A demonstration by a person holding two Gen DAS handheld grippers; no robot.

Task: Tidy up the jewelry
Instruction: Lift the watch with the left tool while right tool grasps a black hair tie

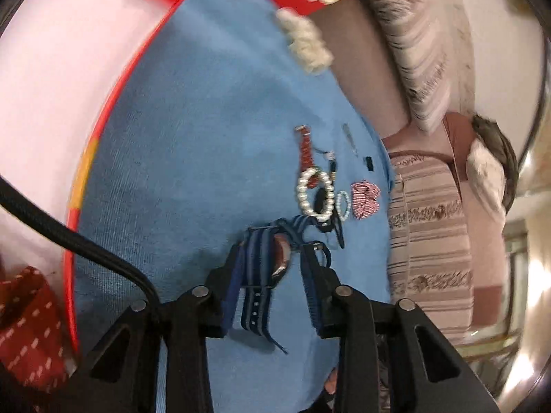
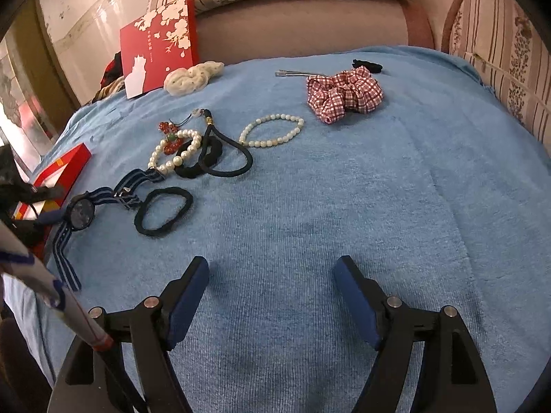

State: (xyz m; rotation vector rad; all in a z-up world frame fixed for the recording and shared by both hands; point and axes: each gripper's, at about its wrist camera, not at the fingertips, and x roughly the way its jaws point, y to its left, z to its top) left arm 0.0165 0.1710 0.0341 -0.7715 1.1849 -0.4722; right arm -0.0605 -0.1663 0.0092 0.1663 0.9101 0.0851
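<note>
The left tool (image 1: 272, 268) is spread, its fingers straddling the watch (image 1: 280, 258): one blue pad (image 1: 234, 275) sits outside the striped blue strap (image 1: 256, 275), the other outside the case. Whether the pads already touch the watch cannot be told through the blur. The right tool (image 2: 272, 275) is spread too and holds nothing, low over bare blue towel (image 2: 344, 206) near the front edge of the bed.

In the right wrist view the watch (image 2: 81, 211) lies at the towel's left edge, its strap running forward and also back toward the pearl bracelet (image 2: 172, 155). Just beside it lies a black hair tie (image 2: 163, 211). The far strap end seems to touch or slip under the pearls, so a judged risk is dragging them along.

To do this pick well, I would close on the case or on the strap right next to it, not on a loose tail, and lift straight up until the strap comes clear of the pearls before swinging toward the red box (image 2: 60, 172) at the left edge.

Farther back lie two more black ties (image 2: 203, 158), a red bead charm (image 2: 168, 130), a pale bead bracelet (image 2: 272, 130), then the checked scrunchie (image 2: 344, 94) and a metal clip (image 2: 296, 74), well apart. At the far left corner stand a white scrunchie (image 2: 193, 75) and the red lid (image 2: 158, 44).
</note>
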